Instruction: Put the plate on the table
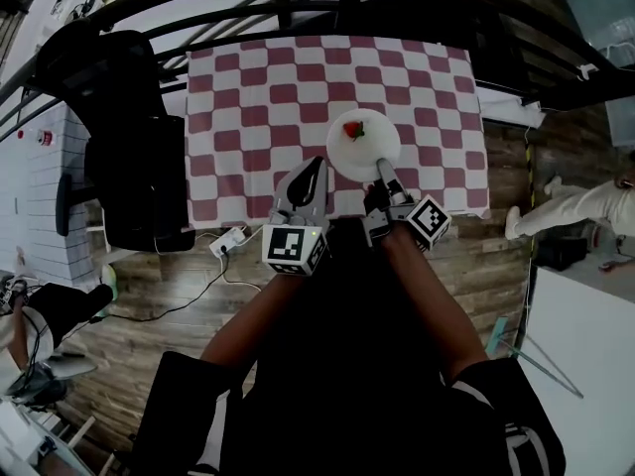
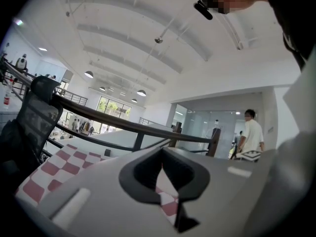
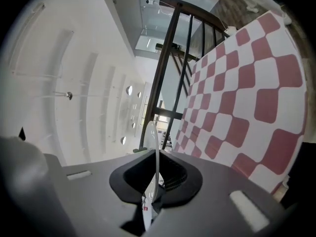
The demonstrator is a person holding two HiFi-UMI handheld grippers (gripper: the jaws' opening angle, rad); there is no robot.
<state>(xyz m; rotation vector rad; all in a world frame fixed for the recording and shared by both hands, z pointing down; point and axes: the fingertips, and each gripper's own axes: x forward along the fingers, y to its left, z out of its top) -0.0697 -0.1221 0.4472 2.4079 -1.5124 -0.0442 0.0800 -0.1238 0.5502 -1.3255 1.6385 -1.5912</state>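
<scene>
Two grippers: right gripper [image 1: 382, 175] pinches the near rim of the plate [image 1: 365, 149], above the near edge of the checked table [image 1: 248, 87]; left gripper [image 1: 316, 173] closed, empty. Rim-only hold may tilt it, sliding the strawberry [image 1: 354, 129] off

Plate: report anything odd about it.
Nothing stands out. The plate looks whole, and the red piece sits on it, unspilled. The right gripper holds the plate by its near rim, over the cloth.
</scene>
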